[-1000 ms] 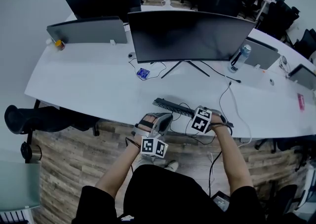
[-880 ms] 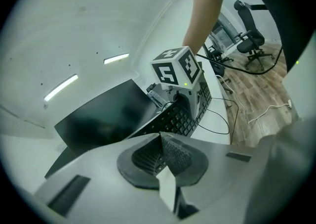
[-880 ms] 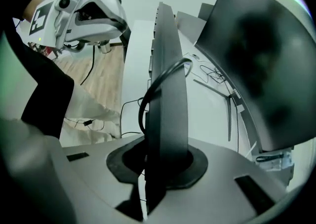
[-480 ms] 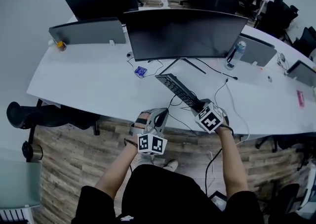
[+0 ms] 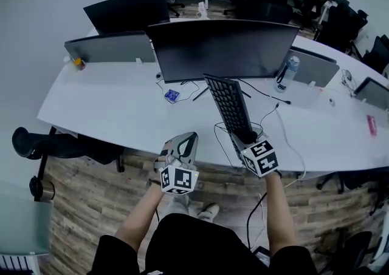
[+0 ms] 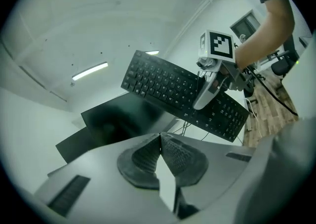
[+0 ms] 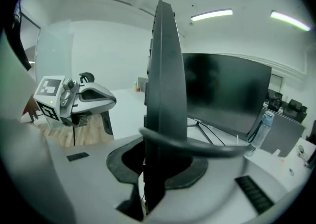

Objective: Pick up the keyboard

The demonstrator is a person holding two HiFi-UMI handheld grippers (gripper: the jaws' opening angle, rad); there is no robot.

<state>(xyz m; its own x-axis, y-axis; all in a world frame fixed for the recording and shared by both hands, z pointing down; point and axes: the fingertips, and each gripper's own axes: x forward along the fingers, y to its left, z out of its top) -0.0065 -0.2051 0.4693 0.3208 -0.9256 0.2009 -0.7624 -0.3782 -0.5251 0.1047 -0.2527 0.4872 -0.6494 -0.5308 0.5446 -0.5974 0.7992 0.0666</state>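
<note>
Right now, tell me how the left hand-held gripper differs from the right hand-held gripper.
Grip: the left hand-held gripper has its jaws shut on nothing; the right hand-held gripper is clamped on the end of the keyboard.
Load: the left hand-held gripper hangs free beside the keyboard; the right hand-held gripper alone holds it tilted up off the desk.
Shared: both carry a marker cube.

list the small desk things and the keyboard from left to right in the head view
orange object → blue object → keyboard → bottle → pink object
</note>
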